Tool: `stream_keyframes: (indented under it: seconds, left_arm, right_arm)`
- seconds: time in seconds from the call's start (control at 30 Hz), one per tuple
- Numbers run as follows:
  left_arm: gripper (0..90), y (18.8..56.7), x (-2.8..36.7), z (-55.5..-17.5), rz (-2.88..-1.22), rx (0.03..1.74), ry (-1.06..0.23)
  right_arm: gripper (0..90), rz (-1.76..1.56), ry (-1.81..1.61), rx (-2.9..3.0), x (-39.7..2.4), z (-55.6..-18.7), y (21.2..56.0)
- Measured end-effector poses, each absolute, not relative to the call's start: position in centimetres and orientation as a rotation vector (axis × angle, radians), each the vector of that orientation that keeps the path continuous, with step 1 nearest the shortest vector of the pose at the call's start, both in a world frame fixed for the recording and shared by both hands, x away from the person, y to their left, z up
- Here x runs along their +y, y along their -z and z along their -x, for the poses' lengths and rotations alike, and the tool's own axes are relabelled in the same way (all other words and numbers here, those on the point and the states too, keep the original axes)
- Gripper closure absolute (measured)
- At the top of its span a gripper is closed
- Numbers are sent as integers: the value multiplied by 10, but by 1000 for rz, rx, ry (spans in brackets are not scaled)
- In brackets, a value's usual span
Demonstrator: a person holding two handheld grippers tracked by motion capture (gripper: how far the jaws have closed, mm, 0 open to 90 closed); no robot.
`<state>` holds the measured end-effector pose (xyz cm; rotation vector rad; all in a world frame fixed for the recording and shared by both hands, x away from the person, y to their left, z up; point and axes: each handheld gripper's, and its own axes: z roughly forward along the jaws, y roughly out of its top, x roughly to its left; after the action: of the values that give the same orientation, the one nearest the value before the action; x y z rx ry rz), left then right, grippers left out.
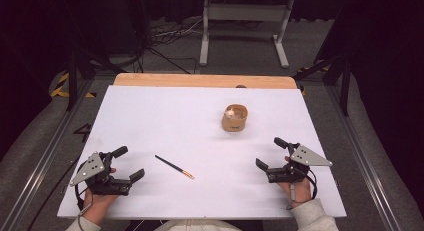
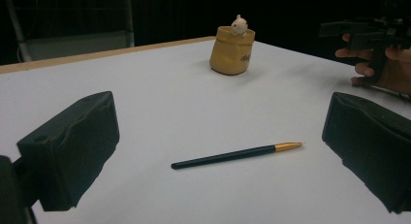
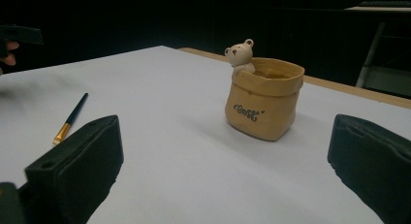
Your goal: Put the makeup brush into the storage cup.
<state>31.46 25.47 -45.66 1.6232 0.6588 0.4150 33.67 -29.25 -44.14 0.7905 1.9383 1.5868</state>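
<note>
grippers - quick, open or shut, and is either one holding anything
Left gripper: open, holding nothing; the pen lies on the table ahead of its jaws.
Right gripper: open, holding nothing; the pot stands ahead of it.

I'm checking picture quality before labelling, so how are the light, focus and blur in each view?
High view: white table evenly lit, dark surroundings, soft shadow beside the pot. Left gripper view: pen sharp, near jaws soft. Right gripper view: dimmer, pot's lettering readable, background black.

Pen [image 1: 174, 166] lies left, before the pot [image 1: 234, 118].
</note>
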Motion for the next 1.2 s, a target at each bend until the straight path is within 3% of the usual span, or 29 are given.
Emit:
stream_keyframes:
  seconds: [0.53,1.2]
  left_arm:
    - [26,449,254,-318,-1589,670,-420]
    - [35,419,225,-337,-1617,516,-394]
  right_arm:
    - [0,-771,-1597,1925,-292,-334,440]
    - [0,-742,-1599,1908,-294,-333,438]
